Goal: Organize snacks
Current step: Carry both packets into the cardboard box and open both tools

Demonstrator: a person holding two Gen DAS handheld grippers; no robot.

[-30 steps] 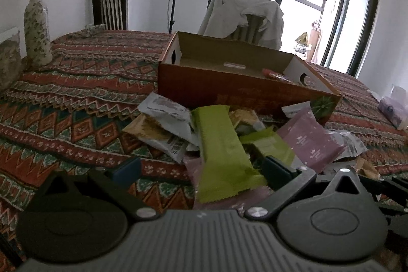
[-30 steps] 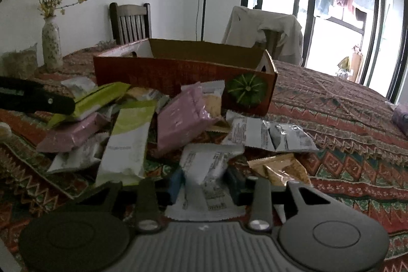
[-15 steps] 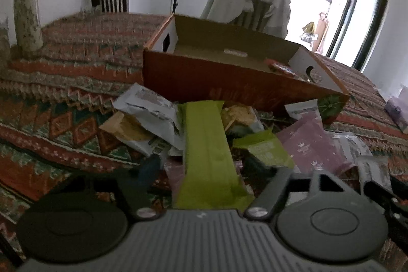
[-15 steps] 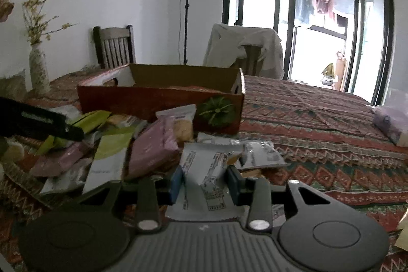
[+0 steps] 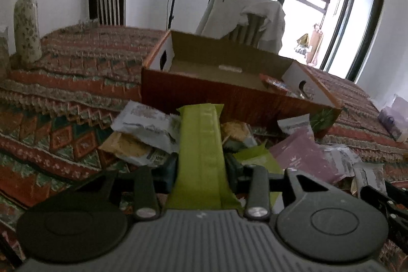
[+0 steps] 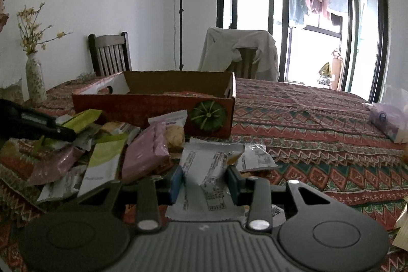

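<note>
My left gripper point(image 5: 201, 167) is shut on a long green snack packet point(image 5: 201, 144), held above a pile of snack packets point(image 5: 142, 134). My right gripper point(image 6: 205, 181) is shut on a white snack packet point(image 6: 206, 167), lifted a little over the pile point(image 6: 102, 159). An open orange cardboard box point(image 5: 229, 91) stands just behind the pile; it also shows in the right wrist view point(image 6: 158, 103) and holds a red packet point(image 5: 276, 83). The left gripper's finger shows at the left of the right wrist view point(image 6: 38, 124).
A patterned cloth covers the table point(image 5: 63, 83). A flowered vase point(image 5: 26, 24) stands at the far left. Two chairs point(image 5: 107, 1) stand behind the table, one draped with a jacket point(image 5: 244, 14). A purple-white bag point(image 6: 390, 116) lies at the right.
My left gripper has closed on the green packet and lifted it. My right gripper has risen with the white packet, so the view tilts up toward the box.
</note>
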